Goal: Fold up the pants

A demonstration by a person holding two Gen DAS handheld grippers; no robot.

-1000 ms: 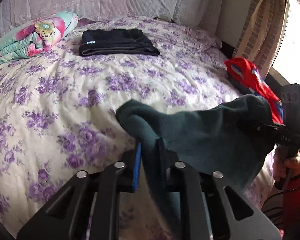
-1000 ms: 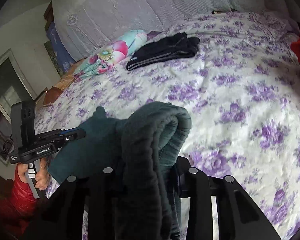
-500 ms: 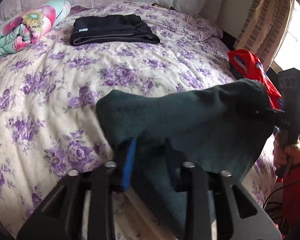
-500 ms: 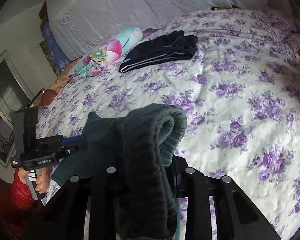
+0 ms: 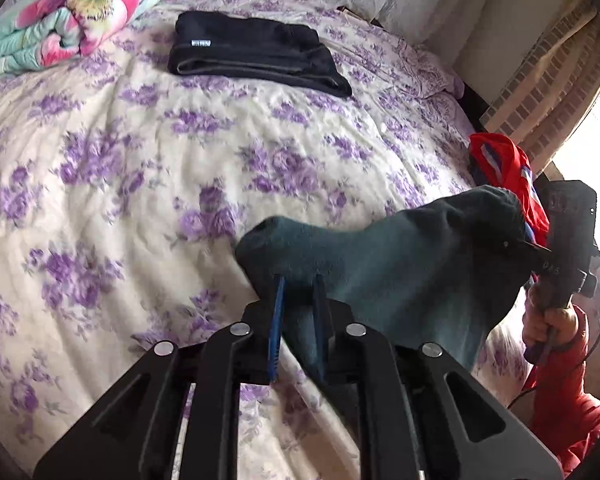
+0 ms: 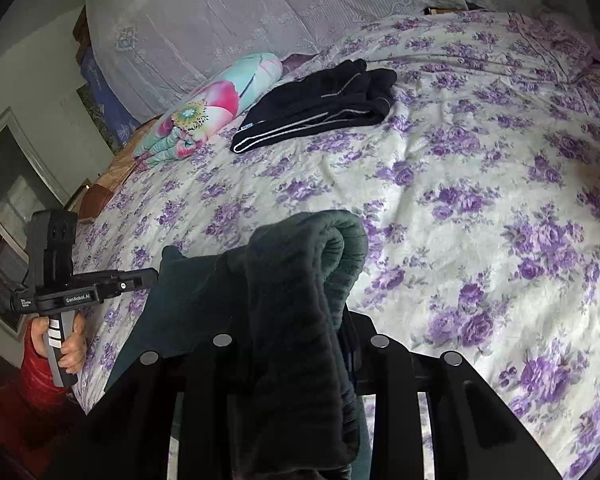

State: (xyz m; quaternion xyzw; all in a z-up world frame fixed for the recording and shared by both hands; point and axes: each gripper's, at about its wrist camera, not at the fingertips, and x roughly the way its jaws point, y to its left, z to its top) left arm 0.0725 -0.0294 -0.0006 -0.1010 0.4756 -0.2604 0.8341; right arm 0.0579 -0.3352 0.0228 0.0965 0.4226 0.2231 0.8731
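Dark teal fleece pants (image 5: 400, 264) hang stretched between my two grippers above the near edge of the bed. My left gripper (image 5: 298, 292) is shut on one corner of the pants. My right gripper (image 6: 300, 300) is shut on the other end, where the ribbed waistband (image 6: 332, 256) bunches over its fingers and hides them. In the left wrist view the right gripper (image 5: 532, 246) holds the cloth at the far right. In the right wrist view the left gripper (image 6: 148, 276) holds the pants (image 6: 196, 304) at the left.
A floral purple bedspread (image 5: 148, 168) covers the bed. Folded black pants (image 5: 256, 52) lie near the headboard beside a rolled flowery quilt (image 5: 60, 16). A red garment (image 5: 508, 172) lies at the bed's right edge, by a curtain (image 5: 548, 88).
Both grippers have moved forward over the bed with the pants still held. The left gripper's corner now sits lower and the cloth hangs stretched between them.
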